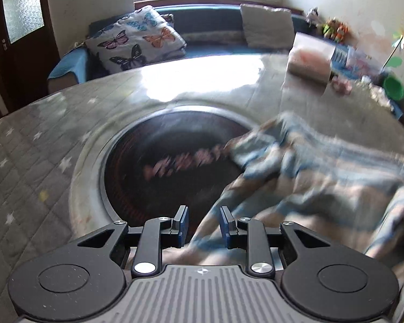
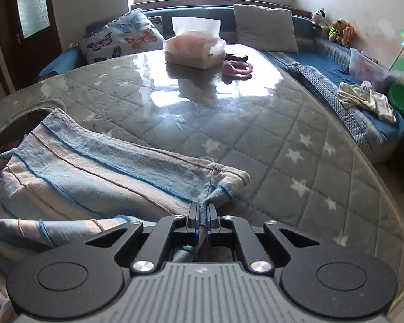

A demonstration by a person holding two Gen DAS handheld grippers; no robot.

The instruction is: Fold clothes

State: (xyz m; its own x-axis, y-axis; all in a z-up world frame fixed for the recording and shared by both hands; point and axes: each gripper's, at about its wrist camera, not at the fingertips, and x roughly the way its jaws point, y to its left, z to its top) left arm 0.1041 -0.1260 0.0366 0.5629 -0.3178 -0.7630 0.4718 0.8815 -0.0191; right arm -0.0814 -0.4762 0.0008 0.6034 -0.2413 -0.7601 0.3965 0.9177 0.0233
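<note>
Only my right view shows the tissue box (image 2: pixel 195 51) at twelve o'clock. My right gripper (image 2: pixel 201 212) pinches the striped garment (image 2: pixel 94 167); my left gripper (image 1: pixel 203 222) gapes, cloth between its fingers.

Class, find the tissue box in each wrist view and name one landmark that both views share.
Left wrist view: tissue box, blurred, upper right, at the table's far edge.
Right wrist view: tissue box, upper centre, on the table's far side.
Shared landmark: butterfly cushion, upper left in both.
</note>
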